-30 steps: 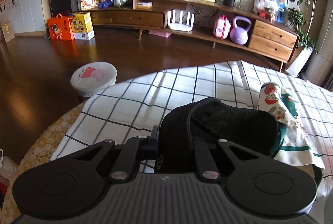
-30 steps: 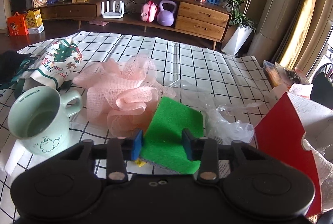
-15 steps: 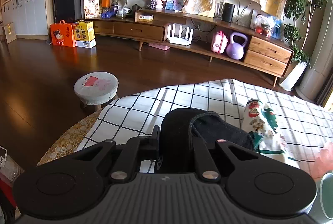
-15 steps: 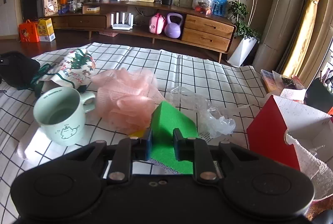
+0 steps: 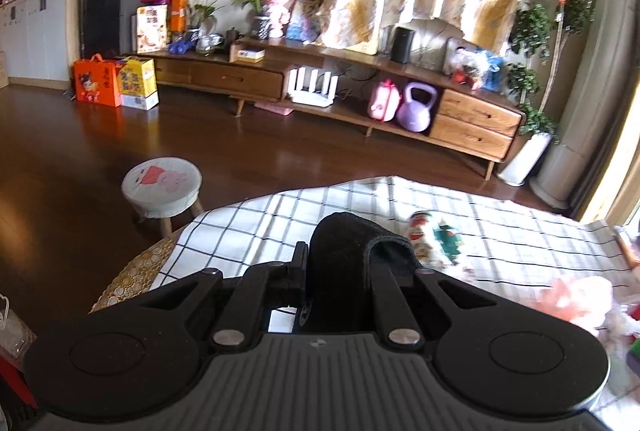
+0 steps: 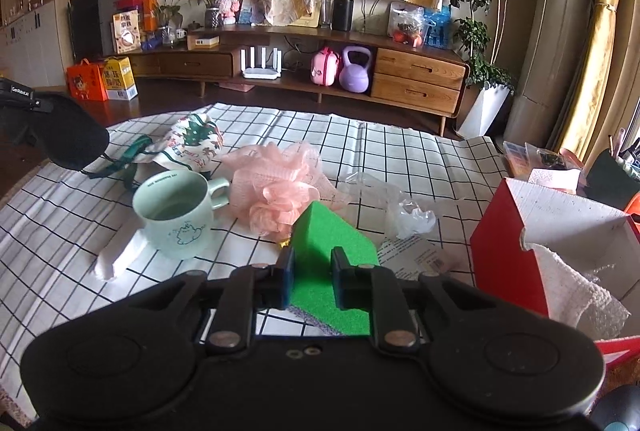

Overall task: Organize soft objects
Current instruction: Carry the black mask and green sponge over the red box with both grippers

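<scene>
Left wrist view shows the left tool [image 5: 340,271] squeezed shut on a black pouch [image 5: 348,267], held up above the checked tabletop [image 5: 280,215]. Past it sit a round stool [image 5: 162,187] on the dark floor and a Christmas bag [image 5: 434,239] on the cloth. A pink puff [image 5: 576,299] is only a blur at the right edge.

Right wrist view shows much more of the tabletop. The right tool [image 6: 312,279] pinches a green sponge [image 6: 332,251], its front end sticking up. The pink puff [image 6: 276,187] lies just beyond the sponge, beside a green mug [image 6: 176,219]. Clear plastic [image 6: 408,215] lies near a red box [image 6: 512,243] with a white towel [image 6: 568,291] in it. The black pouch [image 6: 68,139] hangs at the far left, off the cloth, with the left tool [image 6: 20,99] gripping it.
</scene>
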A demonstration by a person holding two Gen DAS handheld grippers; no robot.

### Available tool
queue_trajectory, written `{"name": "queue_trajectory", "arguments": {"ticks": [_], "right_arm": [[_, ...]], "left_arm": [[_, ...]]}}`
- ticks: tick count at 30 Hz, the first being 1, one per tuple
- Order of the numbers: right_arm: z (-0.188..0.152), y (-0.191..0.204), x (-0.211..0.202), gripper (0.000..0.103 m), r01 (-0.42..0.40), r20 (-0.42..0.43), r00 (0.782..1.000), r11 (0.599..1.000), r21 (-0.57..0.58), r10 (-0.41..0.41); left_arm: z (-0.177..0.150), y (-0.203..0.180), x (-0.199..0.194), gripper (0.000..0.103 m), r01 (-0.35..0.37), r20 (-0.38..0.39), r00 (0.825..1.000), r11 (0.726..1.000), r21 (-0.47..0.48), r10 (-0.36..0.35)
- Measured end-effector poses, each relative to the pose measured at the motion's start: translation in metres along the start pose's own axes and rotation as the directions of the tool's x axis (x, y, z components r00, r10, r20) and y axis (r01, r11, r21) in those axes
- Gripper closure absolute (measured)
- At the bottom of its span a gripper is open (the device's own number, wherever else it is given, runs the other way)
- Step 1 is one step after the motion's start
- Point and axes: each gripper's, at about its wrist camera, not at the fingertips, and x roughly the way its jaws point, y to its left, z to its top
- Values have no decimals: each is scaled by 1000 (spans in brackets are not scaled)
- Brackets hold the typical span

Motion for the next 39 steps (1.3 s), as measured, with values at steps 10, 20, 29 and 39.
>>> {"name": "queue_trajectory", "arguments": {"ticks": [10,20,29,39], "right_arm": [[0,-27,-57,85,-13,79,997,999,39,10],[-6,-70,-91,85,18,133,991,996,85,-30],[-18,-112,-108,85,64,162,983,990,128,-84],[-31,-171,-109,85,127,161,975,976,176,-156]], "left_arm": [[8,-60,-68,93,156,9,988,985,78,-157],[-10,-165,-109,93,343,-41,939,917,205,-342],[-35,-262,-124,93,469,-101,882,838,280,-460],[-50,-364,-133,93,548,-132,833,766,336,-538]]}}
